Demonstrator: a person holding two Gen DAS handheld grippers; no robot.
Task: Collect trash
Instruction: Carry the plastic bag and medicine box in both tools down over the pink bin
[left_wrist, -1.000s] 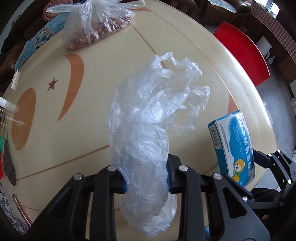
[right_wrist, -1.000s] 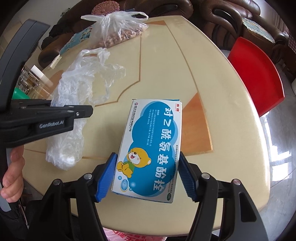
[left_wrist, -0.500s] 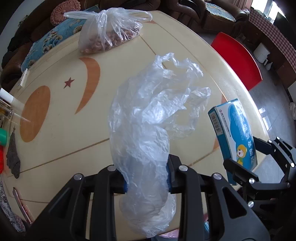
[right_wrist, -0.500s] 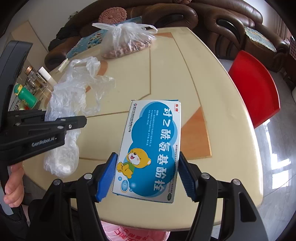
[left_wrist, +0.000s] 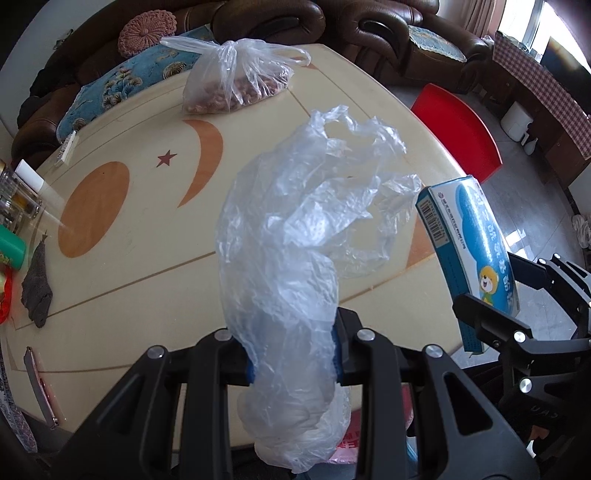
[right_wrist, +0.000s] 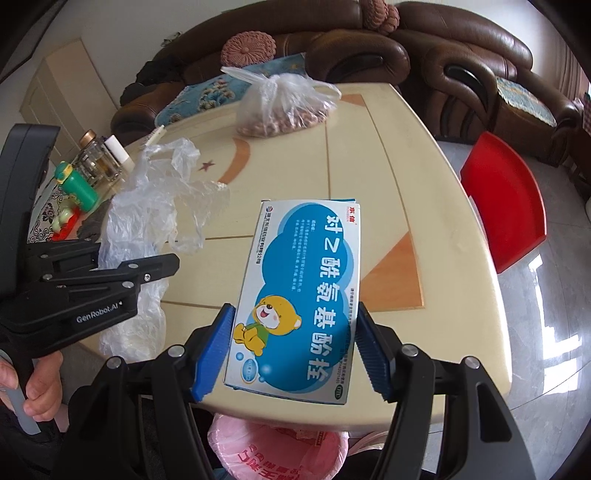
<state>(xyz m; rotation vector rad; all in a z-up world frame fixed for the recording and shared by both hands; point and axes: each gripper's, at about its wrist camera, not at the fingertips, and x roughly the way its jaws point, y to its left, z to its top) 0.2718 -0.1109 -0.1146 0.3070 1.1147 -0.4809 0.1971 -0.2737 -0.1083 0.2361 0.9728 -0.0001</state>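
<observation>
Above the near edge of the cream round table (right_wrist: 424, 206), the right gripper (right_wrist: 291, 354) holds a blue-and-white medicine box (right_wrist: 299, 295), its blue pads pressed against the two long sides, jaws about half open around it. The box's long axis runs away from the camera along the fingers, printed face up; large white Chinese characters read lengthwise down a blue cloud shape, with a yellow cartoon bear near the gripped end, and the left wrist view shows a barcode on its narrow side (left_wrist: 434, 218). The left gripper (left_wrist: 293, 354) is nearly closed, pinching a crumpled clear plastic bag (left_wrist: 295, 236) by its middle; the bag stands up beyond the jaws and droops below them, clear of the tabletop. "GenRobot.AI" is printed in white on that gripper's black body (right_wrist: 98, 317). Below the table edge sits a bin with a pink liner (right_wrist: 277, 452) bearing red characters. At the far edge lies a knotted clear bag of nuts (right_wrist: 284, 107).
</observation>
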